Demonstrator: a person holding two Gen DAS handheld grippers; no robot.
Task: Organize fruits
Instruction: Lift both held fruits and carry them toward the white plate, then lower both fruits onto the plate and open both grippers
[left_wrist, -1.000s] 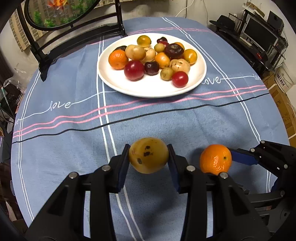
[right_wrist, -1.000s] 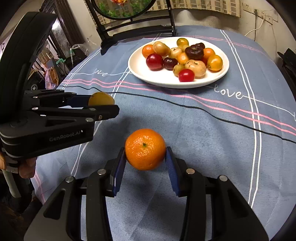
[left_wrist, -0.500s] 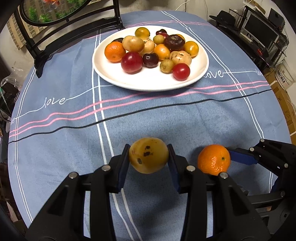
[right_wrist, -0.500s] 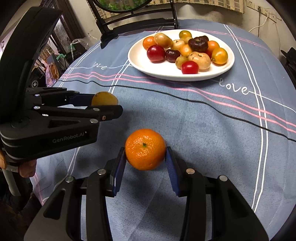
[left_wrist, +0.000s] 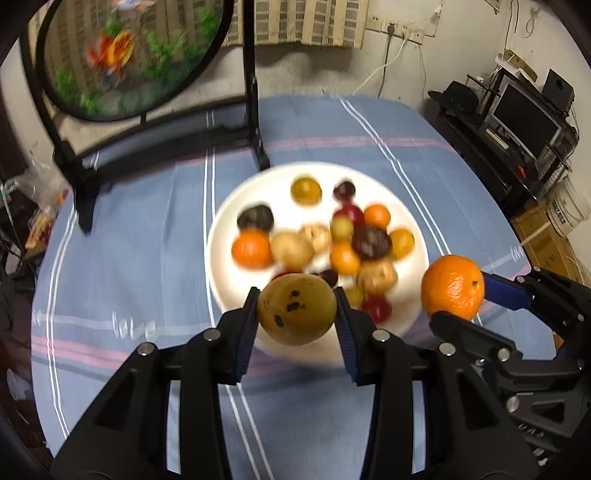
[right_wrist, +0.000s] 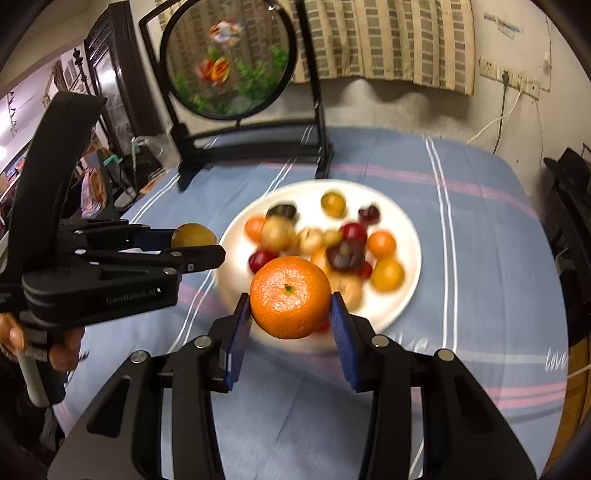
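My left gripper (left_wrist: 296, 314) is shut on a yellow fruit with dark spots (left_wrist: 296, 309), held in the air over the near rim of the white plate (left_wrist: 236, 206). My right gripper (right_wrist: 291, 306) is shut on an orange (right_wrist: 290, 297), also raised at the plate's (right_wrist: 410, 229) near edge. Several small fruits, orange, red, yellow and dark purple, lie blurred on the plate. The left wrist view shows the orange (left_wrist: 453, 287) at the right. In the right wrist view the yellow fruit (right_wrist: 192, 235) sits in the left gripper (right_wrist: 199, 243) at the left.
A blue striped cloth (left_wrist: 147, 229) covers the round table. A round painted screen on a black stand (right_wrist: 229, 59) rises at the table's far side. Shelves with a monitor (left_wrist: 524, 118) stand to the right. A hand (right_wrist: 55, 350) grips the left tool's handle.
Both grippers have risen and moved forward with their fruits, from over the bare cloth to the plate's near rim. The grips have not changed.
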